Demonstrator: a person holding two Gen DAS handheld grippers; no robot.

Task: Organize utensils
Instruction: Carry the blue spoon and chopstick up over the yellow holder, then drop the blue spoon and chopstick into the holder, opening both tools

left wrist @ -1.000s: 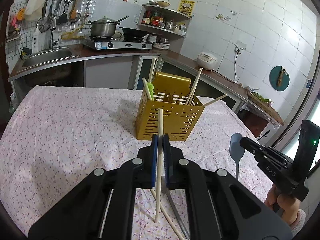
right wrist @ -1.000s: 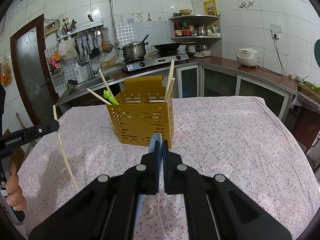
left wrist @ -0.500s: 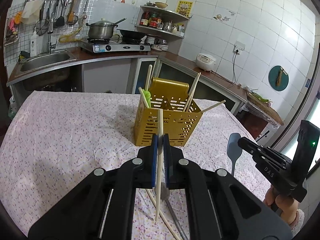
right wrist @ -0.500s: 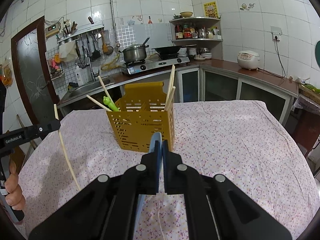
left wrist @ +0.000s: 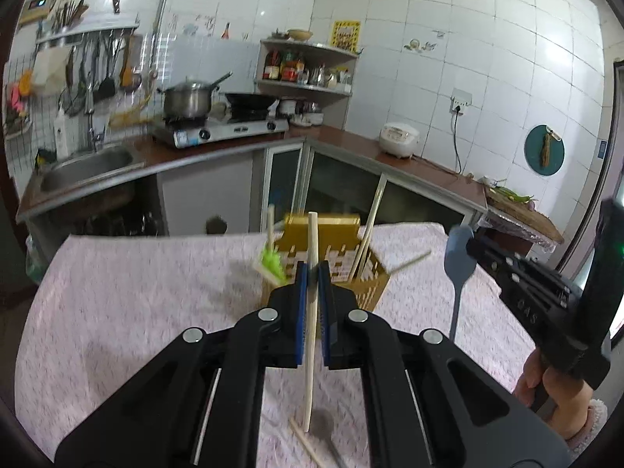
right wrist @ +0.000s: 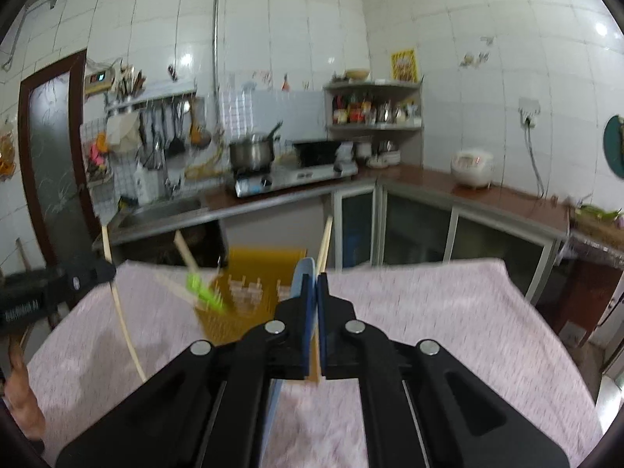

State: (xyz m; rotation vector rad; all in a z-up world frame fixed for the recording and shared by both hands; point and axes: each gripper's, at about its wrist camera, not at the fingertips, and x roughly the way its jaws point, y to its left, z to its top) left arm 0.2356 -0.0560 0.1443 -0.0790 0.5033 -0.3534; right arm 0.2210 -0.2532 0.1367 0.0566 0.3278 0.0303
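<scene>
Left wrist view: left claw (left wrist: 312,269) pinching a pale chopstick (left wrist: 311,323) that stands near upright between the blue pads, its lower end hanging above the counter (left wrist: 117,312)
Yellow holder (left wrist: 370,284): on the pink flowered cloth just beyond the left claw, with chopsticks and a green-handled piece (left wrist: 271,263) leaning out of it
Right of the holder: right claw (left wrist: 474,243) with a blue-grey spatula (left wrist: 458,261), blade up, handle hanging down, raised off the cloth
Below the left claw: loose chopsticks (left wrist: 308,440) lying on the cloth
Right wrist view: right claw (right wrist: 312,284) pressed together on the spatula (right wrist: 300,277), holder (right wrist: 249,300) right behind it
Left of the holder: left claw (right wrist: 103,271) with its chopstick (right wrist: 124,331) slanting down
Sharpness: both views blurred
</scene>
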